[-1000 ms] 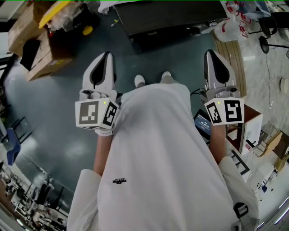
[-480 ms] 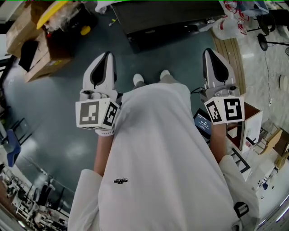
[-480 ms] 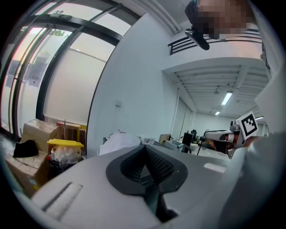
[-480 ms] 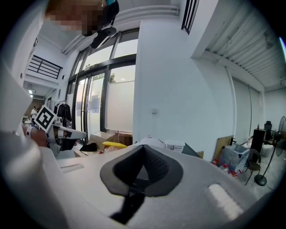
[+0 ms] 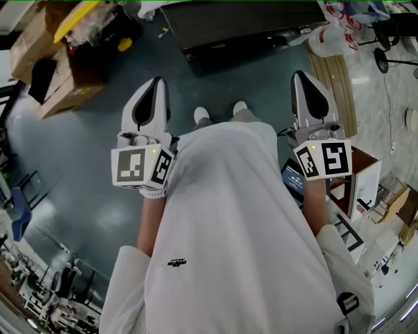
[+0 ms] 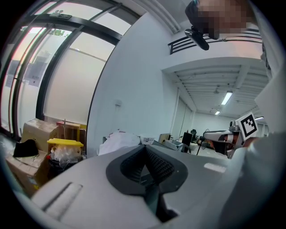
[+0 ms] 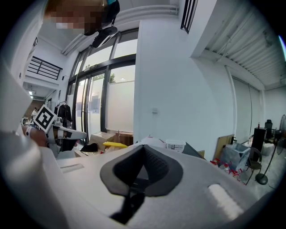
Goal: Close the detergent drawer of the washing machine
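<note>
I make out no washing machine and no detergent drawer in any view. In the head view my left gripper (image 5: 152, 83) and right gripper (image 5: 305, 76) are held out level on either side of the person's white garment (image 5: 228, 228), above the dark floor. Both point away from the body. In the left gripper view the left gripper (image 6: 144, 148) has its jaws shut tip to tip with nothing between them. The right gripper (image 7: 143, 147) looks the same in the right gripper view, shut and empty. Both look out across a room.
A long dark box-like unit (image 5: 248, 29) lies on the floor ahead. Cardboard boxes (image 5: 55, 72) and a yellow-lidded bin (image 5: 81, 16) stand far left. A wooden panel (image 5: 336, 85) and plastic bags (image 5: 336, 36) are at the right, a small brown stand (image 5: 356, 182) by the right arm.
Both grippers stay where they were, shut, apart from a very slight drift in the head view.
</note>
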